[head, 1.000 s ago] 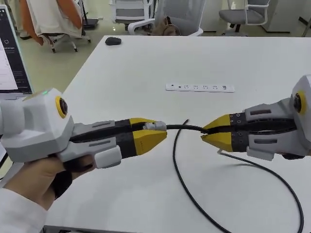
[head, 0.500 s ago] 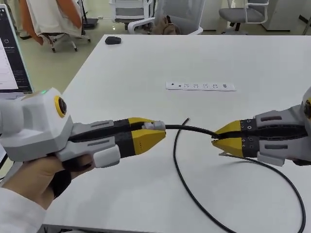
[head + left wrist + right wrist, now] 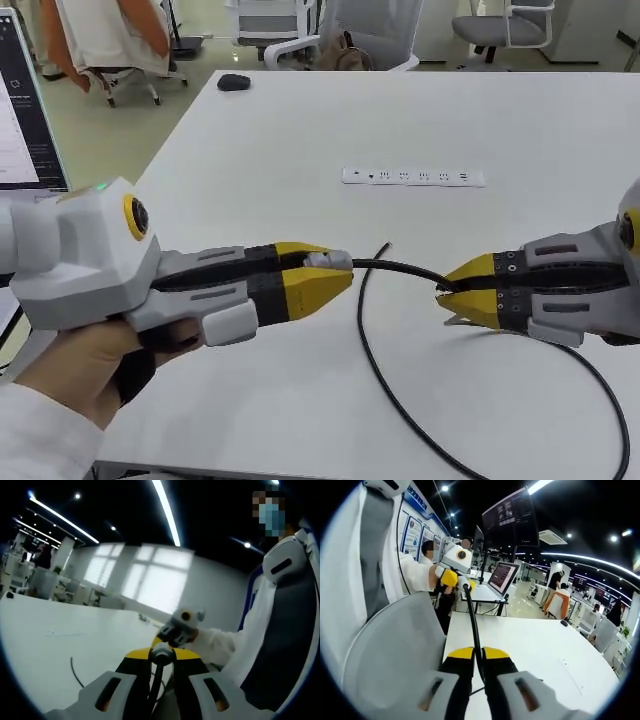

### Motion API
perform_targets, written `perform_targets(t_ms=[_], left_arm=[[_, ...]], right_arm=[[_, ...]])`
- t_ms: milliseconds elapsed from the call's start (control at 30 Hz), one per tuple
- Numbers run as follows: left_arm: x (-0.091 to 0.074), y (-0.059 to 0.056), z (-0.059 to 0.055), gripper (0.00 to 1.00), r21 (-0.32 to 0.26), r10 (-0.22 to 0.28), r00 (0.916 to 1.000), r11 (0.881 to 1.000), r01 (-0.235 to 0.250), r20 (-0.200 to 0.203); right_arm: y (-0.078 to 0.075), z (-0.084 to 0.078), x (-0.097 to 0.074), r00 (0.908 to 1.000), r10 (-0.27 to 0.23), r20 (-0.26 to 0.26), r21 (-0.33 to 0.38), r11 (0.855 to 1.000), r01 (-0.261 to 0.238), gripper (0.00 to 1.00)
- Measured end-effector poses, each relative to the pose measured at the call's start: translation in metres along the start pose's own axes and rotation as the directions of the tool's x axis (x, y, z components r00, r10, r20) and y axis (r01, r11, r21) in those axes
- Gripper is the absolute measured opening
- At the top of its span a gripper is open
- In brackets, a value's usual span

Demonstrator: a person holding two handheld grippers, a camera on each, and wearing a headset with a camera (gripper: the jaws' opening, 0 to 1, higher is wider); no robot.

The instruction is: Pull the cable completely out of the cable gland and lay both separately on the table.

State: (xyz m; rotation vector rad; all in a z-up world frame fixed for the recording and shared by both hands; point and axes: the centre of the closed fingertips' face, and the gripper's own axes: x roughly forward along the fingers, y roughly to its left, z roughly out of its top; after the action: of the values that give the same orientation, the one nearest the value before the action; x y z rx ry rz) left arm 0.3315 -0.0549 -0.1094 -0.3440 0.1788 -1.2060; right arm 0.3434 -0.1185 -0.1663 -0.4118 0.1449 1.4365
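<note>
While the left gripper [image 3: 345, 272] is clamped on the pale cable gland [image 3: 328, 261], its yellow jaws closed onto the gland's body, the right gripper [image 3: 442, 292] has its jaws pinched together on the black cable [image 3: 400, 268]. Both are held above the table [image 3: 300, 140], tips pointing at each other. The cable runs from the gland's mouth straight across the gap into the right gripper's jaws (the right gripper view shows the same line, taut from its own tips to the gland).

Against a second ago, the right gripper sits farther from the gland and slightly lower, so a longer stretch of cable is bare between the two. The left gripper and gland are in nearly the same spot. The cable is still in the gland.

The rest of the cable lies on the table in a wide slack loop below and between the grippers, one free end near the gland. A hand [image 3: 90, 365] grips the left gripper's handle. Beyond them lie a white power strip [image 3: 412, 178] and, far off, a dark mouse [image 3: 233, 83]. A screen [image 3: 25, 120] stands at the left edge, with chairs [image 3: 350, 40] past the table.
</note>
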Motion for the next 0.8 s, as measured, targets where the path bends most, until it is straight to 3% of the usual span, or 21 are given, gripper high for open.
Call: perform_targets(t_ms=[167,333,533,800], left_arm=[[0.003,-0.003,0.0,0.17,0.008,-0.016,0.9998,1.0,0.016,-0.007],[0.005,-0.002,0.001,0.17,0.017,-0.014,0.9998,1.0,0.014,-0.014],[0.007,-0.003,0.0,0.17,0.019,-0.02,0.9997,1.0,0.02,-0.016],[0.009,-0.005,-0.001,0.17,0.023,-0.031,0.9993,0.999,0.032,-0.019]], right_arm=[[-0.004,0.003,-0.001,0.9999,-0.015,0.005,0.004,1.0,0.015,0.09],[-0.009,0.021,0.0,0.9985,-0.04,0.037,-0.027,0.999,0.041,0.21],[0.005,0.053,0.013,0.9968,0.035,0.072,-0.121,0.992,-0.026,0.21],[0.009,0.064,0.026,0.9934,0.084,0.079,-0.152,0.986,-0.071,0.15]])
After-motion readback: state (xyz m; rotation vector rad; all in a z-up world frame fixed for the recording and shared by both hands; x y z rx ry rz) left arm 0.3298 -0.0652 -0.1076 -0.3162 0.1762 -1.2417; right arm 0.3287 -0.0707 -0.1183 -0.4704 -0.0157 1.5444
